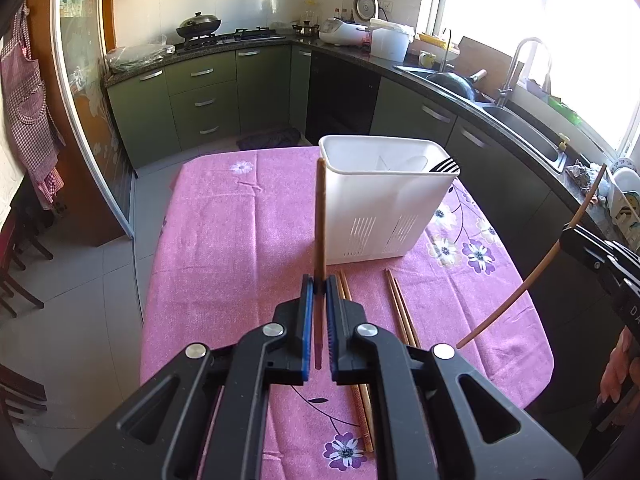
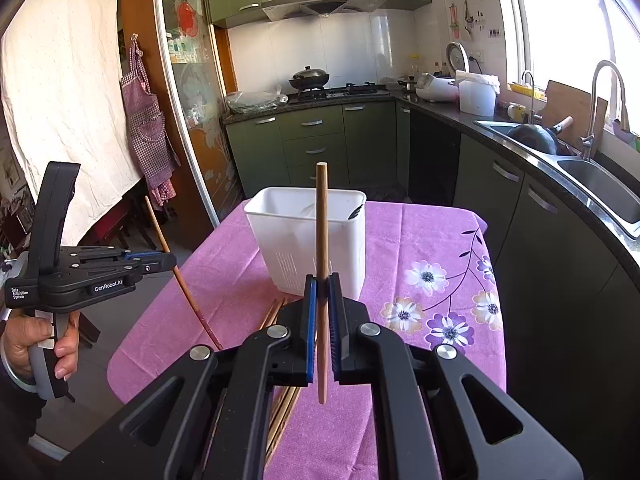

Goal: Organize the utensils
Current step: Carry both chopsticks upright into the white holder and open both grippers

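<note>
Pink floral tablecloth (image 1: 224,240), green kitchen cabinets (image 1: 200,92)

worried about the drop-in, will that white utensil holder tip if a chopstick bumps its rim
The white utensil holder is tall with a narrower base, so a sideways bump at the rim might rock it. It looks like thin slotted plastic, probably light, and only a black fork shows at its rim. The pink tablecloth under it probably resists sliding.
</note>
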The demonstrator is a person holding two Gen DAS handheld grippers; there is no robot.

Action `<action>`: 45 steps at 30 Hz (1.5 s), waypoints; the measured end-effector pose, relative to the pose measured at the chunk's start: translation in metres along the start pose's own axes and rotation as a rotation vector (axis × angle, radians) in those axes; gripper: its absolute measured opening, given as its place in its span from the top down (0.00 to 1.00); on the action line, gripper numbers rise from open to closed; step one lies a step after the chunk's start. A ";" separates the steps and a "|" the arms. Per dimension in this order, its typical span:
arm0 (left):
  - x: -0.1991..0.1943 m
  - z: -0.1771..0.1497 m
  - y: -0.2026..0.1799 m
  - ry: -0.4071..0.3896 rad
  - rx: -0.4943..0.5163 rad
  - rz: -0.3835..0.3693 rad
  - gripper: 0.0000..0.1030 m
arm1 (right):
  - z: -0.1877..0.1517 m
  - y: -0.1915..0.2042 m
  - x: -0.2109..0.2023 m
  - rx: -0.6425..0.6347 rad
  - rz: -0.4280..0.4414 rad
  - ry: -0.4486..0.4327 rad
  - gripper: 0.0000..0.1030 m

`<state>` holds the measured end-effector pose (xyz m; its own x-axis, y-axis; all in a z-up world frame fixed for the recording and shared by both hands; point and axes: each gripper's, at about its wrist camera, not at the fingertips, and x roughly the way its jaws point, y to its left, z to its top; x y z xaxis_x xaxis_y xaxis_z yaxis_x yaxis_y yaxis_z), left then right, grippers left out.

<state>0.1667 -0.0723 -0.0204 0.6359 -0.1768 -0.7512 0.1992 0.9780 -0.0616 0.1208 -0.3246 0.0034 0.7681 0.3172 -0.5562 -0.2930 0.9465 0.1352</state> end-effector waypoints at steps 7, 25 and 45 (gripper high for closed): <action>-0.017 0.030 -0.004 -0.026 0.006 -0.026 0.94 | 0.041 -0.004 -0.014 0.022 0.008 -0.071 0.93; -0.075 0.127 -0.022 -0.214 -0.001 -0.054 0.94 | 0.154 -0.031 -0.007 0.130 -0.023 -0.274 0.93; 0.033 0.139 -0.030 -0.086 -0.003 0.047 0.94 | 0.125 -0.047 0.089 0.130 -0.018 -0.118 0.93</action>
<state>0.2848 -0.1228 0.0480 0.7062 -0.1393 -0.6942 0.1653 0.9858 -0.0297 0.2743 -0.3330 0.0499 0.8364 0.2981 -0.4599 -0.2086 0.9491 0.2359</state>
